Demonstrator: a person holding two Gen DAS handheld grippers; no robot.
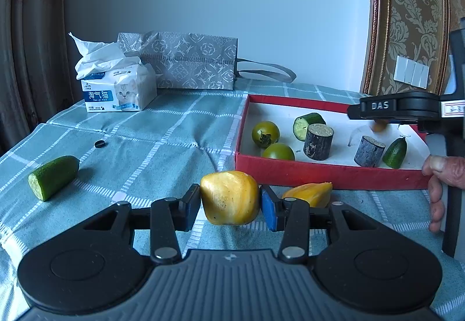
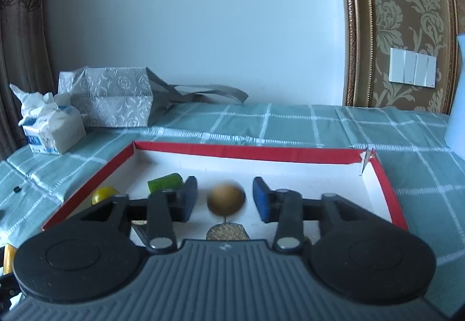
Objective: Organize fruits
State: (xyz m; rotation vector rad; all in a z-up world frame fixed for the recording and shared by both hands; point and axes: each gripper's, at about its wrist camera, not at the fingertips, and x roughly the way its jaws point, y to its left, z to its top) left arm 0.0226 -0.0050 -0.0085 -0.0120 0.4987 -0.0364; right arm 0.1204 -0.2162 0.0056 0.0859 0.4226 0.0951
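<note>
left gripper (image 1: 231, 202) clamping yellow fruit chunk (image 1: 229, 197) before red box (image 1: 328, 172); right gripper (image 2: 225, 200) wide apart above box, blurred brown fruit (image 2: 226, 200) between fingers, untouched.

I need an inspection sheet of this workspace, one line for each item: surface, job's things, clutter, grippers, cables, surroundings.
Surface: table under a green checked cloth.
Job's things: red tray holding two green tomatoes, cucumber pieces and two dark cylinders; yellow fruit held outside the tray; second yellow fruit and cucumber half on the cloth.
Clutter: tissue pack, patterned bag, small black ring.
Grippers: left gripper shut on the yellow fruit; right gripper open above the tray, a blurred round fruit between its fingers.
Cables: nothing seen.
Surroundings: pale wall, curtain, wall switch.
</note>
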